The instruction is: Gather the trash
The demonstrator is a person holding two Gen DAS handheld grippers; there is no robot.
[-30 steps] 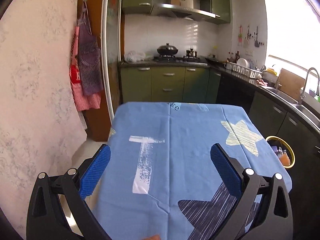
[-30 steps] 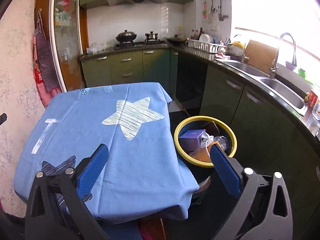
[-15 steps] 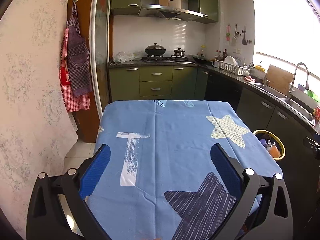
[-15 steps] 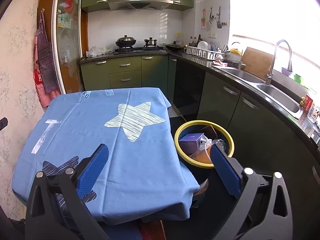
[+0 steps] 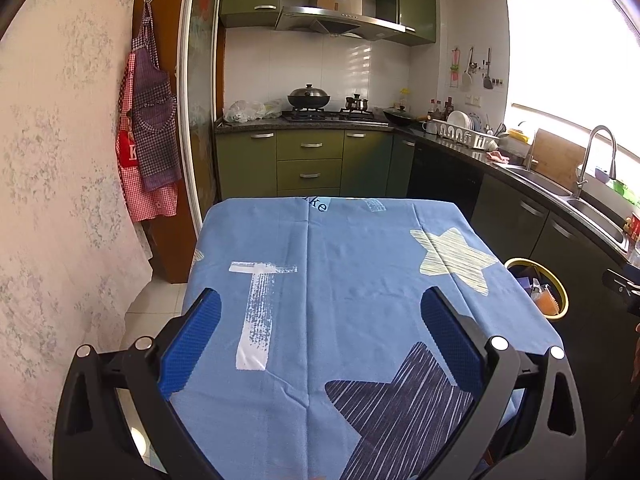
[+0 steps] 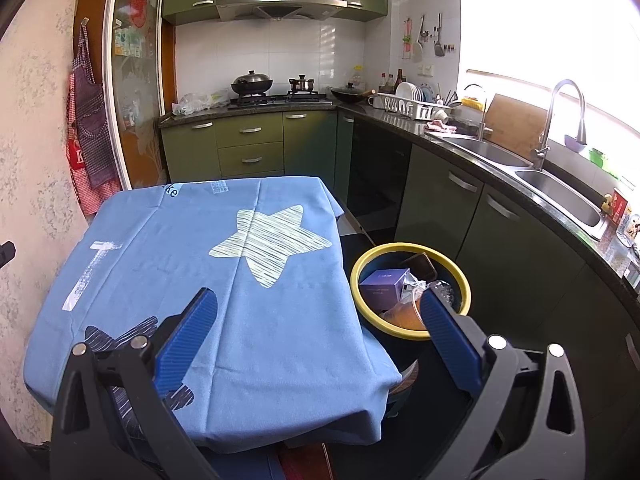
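Green kitchen cabinets and a dark counter wrap the room behind a table under a creased blue cloth printed with striped stars. I hold my left gripper and right gripper with jaws spread wide and empty. At 2 o'clock in the right view, a round yellow-rimmed bin holds a purple box and crumpled wrappers, partly hidden by a blue ribbed pad.
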